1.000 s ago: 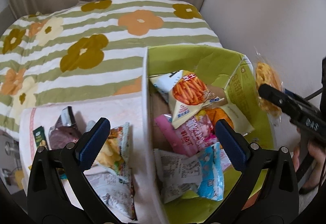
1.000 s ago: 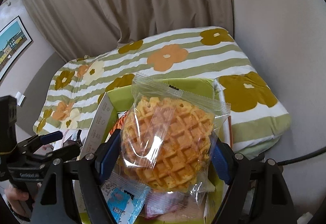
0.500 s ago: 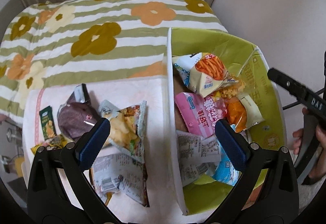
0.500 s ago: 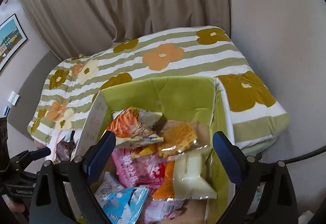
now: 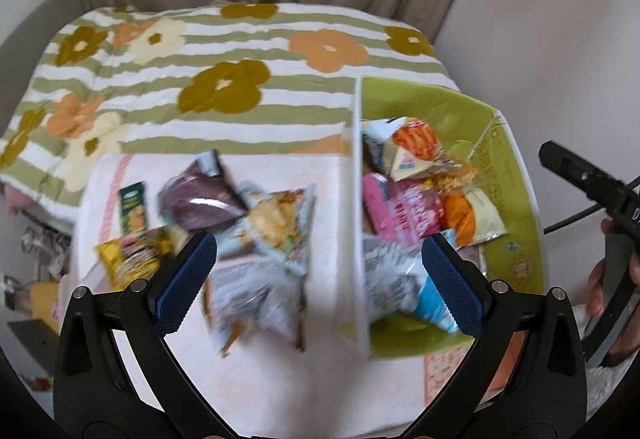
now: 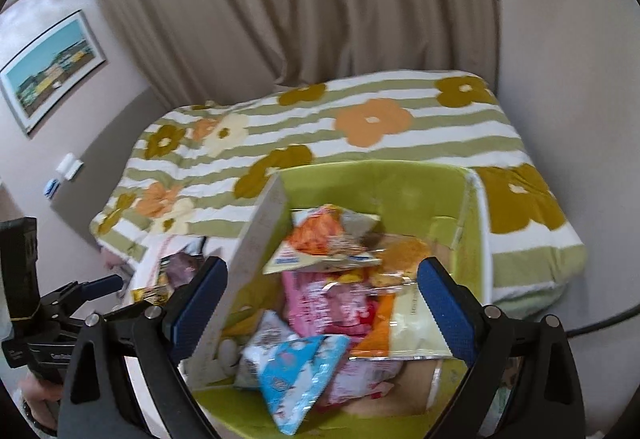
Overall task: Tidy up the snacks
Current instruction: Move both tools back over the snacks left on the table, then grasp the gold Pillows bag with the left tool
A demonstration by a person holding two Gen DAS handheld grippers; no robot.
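A green cardboard box [image 6: 400,183] is seen on the bed, against the right edge of a pale pink cloth [image 5: 280,379] that is spread over the flowered quilt [image 5: 200,51]. The box is already well filled: an orange snack bag [image 6: 324,235] lies on top near the far wall, a waffle in clear wrap [image 6: 404,255] rests beside it, a pink packet [image 6: 332,303] is under them, and a light blue packet [image 6: 300,371] leans at the near wall. The packets are piled loosely, probably because they are dropped in from above and not arranged by hand.

The right gripper [image 6: 320,311] is held over the box with its fingers spread wide, and nothing is between them. The left gripper [image 5: 316,279] hangs over the cloth close to the left wall of the box; its fingers are also wide apart and empty.

On the cloth, to the left of the box, the snacks that are not yet packed are kept together: a dark purple bag [image 5: 200,203], a chip bag with a picture of chips [image 5: 276,227], a grey printed bag [image 5: 252,303] nearer to the camera, a yellow packet [image 5: 136,255] and a small green packet [image 5: 134,207] toward the left edge. They are blurred, so the labels cannot be read.

It is judged that the task is about half done, and that the left gripper is placed there to take one of these loose bags next.
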